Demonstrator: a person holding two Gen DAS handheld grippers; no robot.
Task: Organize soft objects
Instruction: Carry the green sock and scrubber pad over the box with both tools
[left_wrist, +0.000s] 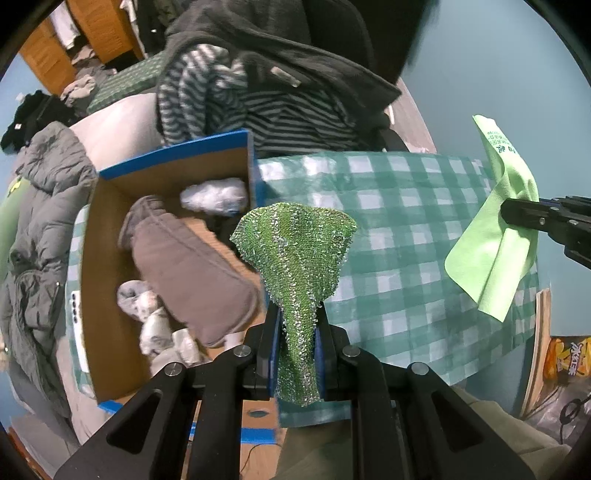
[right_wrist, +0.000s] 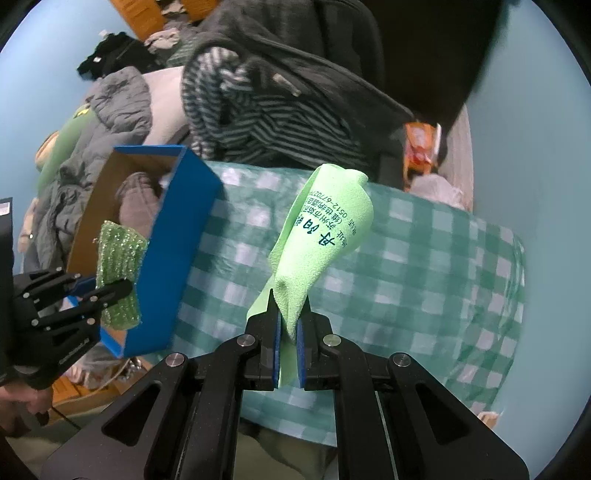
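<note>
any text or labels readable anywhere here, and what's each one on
Light green cloth in the right gripper: dark Chinese print and the digits "0512-6770", upside down; the rest too small to read.
Orange snack bag: white Chinese characters, too blurred to read.
Sparkly green cloth in the left gripper: no text.

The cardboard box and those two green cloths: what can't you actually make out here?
- Box floor, left wrist view: a brown cushion and pale bundles cover most of it.
- Box contents, right wrist view: the blue wall hides nearly all.
- Sparkly cloth: its lower end is hidden between the left claw's pads.
- Light green cloth print: folds cut off the wording.
- Orange packet: cropped by the picture edge.
</note>
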